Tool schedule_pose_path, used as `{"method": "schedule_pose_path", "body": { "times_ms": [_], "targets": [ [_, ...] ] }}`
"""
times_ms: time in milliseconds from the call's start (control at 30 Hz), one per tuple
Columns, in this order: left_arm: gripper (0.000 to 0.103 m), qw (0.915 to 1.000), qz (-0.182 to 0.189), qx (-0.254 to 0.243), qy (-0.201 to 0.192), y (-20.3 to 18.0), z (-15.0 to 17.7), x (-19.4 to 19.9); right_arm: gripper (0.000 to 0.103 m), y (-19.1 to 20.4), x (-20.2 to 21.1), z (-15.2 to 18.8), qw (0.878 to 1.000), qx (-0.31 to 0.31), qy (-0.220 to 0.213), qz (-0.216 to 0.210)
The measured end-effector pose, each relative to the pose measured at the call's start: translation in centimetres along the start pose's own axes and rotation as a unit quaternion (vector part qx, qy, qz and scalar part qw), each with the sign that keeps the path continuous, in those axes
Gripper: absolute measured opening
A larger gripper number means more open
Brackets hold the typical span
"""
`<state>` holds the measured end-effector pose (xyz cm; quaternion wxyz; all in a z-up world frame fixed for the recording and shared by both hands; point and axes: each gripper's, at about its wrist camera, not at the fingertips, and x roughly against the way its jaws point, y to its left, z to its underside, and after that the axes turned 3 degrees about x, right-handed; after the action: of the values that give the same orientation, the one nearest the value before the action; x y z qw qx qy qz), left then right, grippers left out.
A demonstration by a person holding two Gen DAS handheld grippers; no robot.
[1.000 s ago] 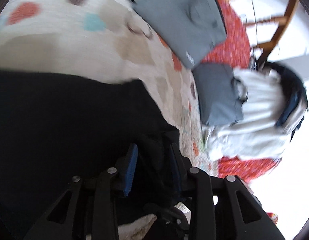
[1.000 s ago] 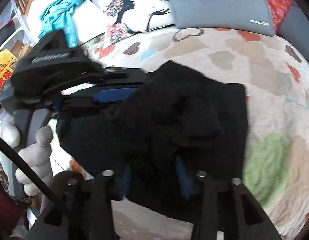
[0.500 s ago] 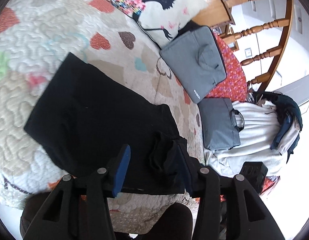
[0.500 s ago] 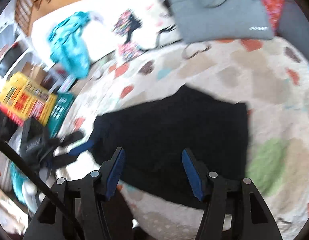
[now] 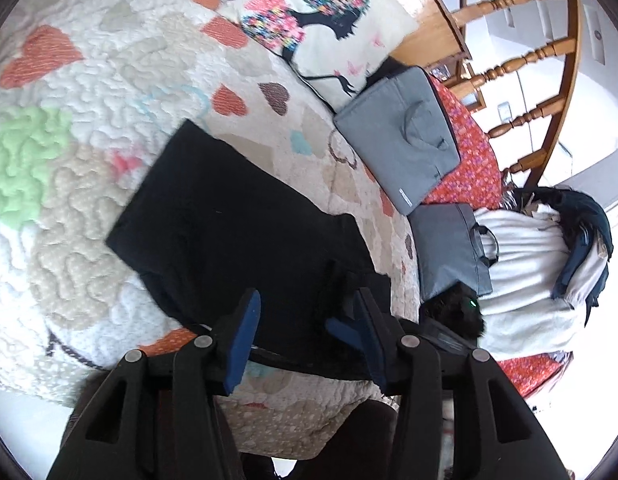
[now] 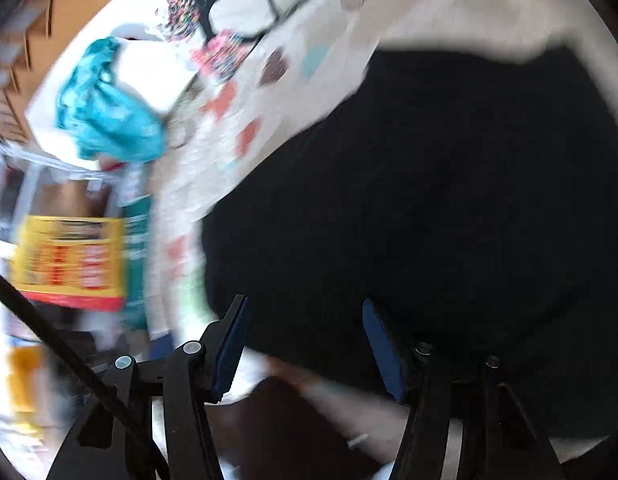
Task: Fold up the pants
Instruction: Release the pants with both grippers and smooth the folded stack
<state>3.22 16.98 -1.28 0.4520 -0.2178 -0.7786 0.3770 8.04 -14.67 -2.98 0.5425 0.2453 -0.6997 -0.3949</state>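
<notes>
The black pants [image 5: 237,232] lie folded into a flat rectangle on the quilted heart-pattern bedspread [image 5: 69,184]. My left gripper [image 5: 305,324] is open and empty, held above the near edge of the pants. In the right wrist view, which is motion-blurred, the pants [image 6: 429,208] fill the right half. My right gripper [image 6: 305,340] is open and empty, close over the pants' near left edge. The right gripper's blue tip [image 5: 341,328] also shows in the left wrist view, beside a small bunched fold of cloth.
Two grey laptop bags [image 5: 401,140] [image 5: 449,248] and a printed pillow [image 5: 321,28] lie beyond the pants. White clothing [image 5: 525,272] is piled at the right, with a wooden chair [image 5: 521,60] behind. A teal cloth [image 6: 105,112] and yellow boxes [image 6: 69,260] sit left of the bed.
Both grippers have let go of the pants and opened. The left has pulled back and up. The right has swung down close over the cloth, blurring its view.
</notes>
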Motion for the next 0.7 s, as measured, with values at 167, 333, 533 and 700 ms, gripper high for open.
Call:
{"method": "schedule_pose_path", "body": {
  "times_ms": [167, 333, 533, 700],
  "targets": [
    [0.047, 0.9999, -0.004, 0.013, -0.007, 0.9, -0.2, 0.2, 0.063, 1.2, 4.2, 1.3, 0.998, 0.047, -0.049, 0.009],
    [0.047, 0.9998, -0.005, 0.018, 0.000, 0.7, 0.1, -0.8, 0.063, -1.4, 4.6, 2.0, 0.997, 0.016, -0.060, 0.046],
    [0.047, 0.9983, -0.016, 0.047, -0.029, 2.3, -0.4, 0.5, 0.066, -1.5, -0.2, 3.8, 0.998, 0.026, 0.028, 0.058],
    [0.047, 0.9940, -0.038, 0.085, -0.057, 5.4, -1.2, 1.8, 0.066, 2.2, 0.3, 2.6, 0.993, 0.085, 0.028, 0.077]
  ]
}}
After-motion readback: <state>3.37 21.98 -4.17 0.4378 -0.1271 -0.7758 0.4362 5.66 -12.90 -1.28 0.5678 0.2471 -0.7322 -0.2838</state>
